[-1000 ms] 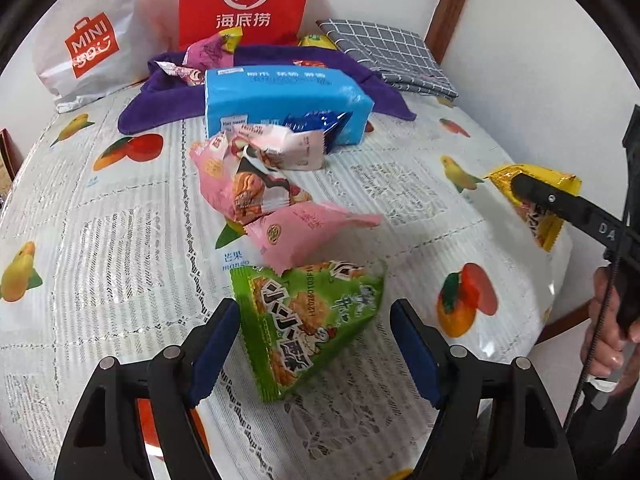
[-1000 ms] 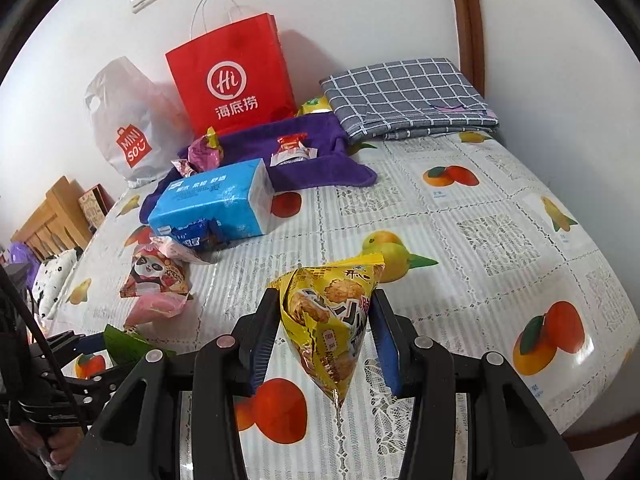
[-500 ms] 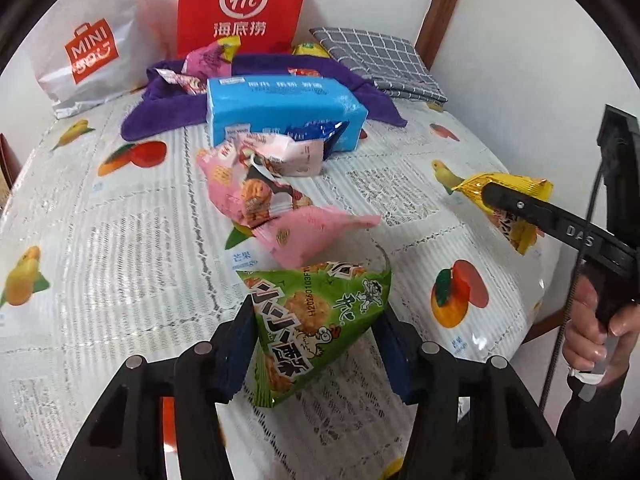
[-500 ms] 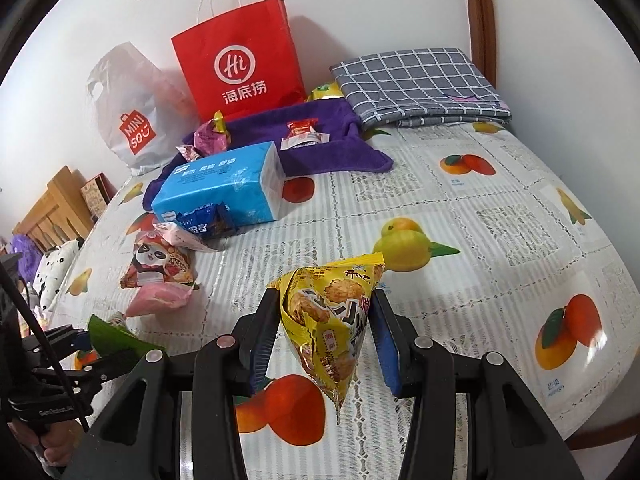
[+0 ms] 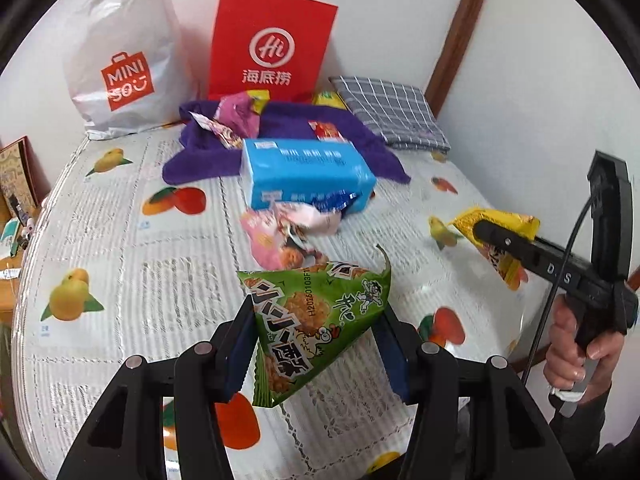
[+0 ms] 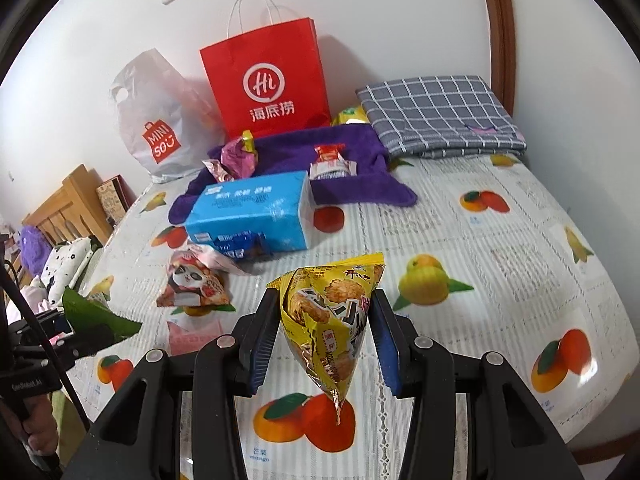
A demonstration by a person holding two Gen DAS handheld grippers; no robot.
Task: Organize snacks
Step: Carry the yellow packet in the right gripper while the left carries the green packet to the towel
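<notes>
1. Now that the left gripper (image 5: 316, 344) has clamped its blue pads on the green triangular snack pack (image 5: 316, 316), which a second ago lay loose on the fruit-print tablecloth (image 5: 120, 248) between open jaws, that pack is up off the cloth at the near edge.
2. Right gripper (image 6: 324, 340) stays clamped on the yellow triangular snack pack (image 6: 332, 312), held clear of the cloth.
3. Both hands loaded: carrying looks like the next step, perhaps toward the far purple towel (image 6: 352, 168), where other snacks lie.
4. Pink packs (image 5: 280, 236) remain loose by the blue tissue pack (image 5: 304, 176).
</notes>
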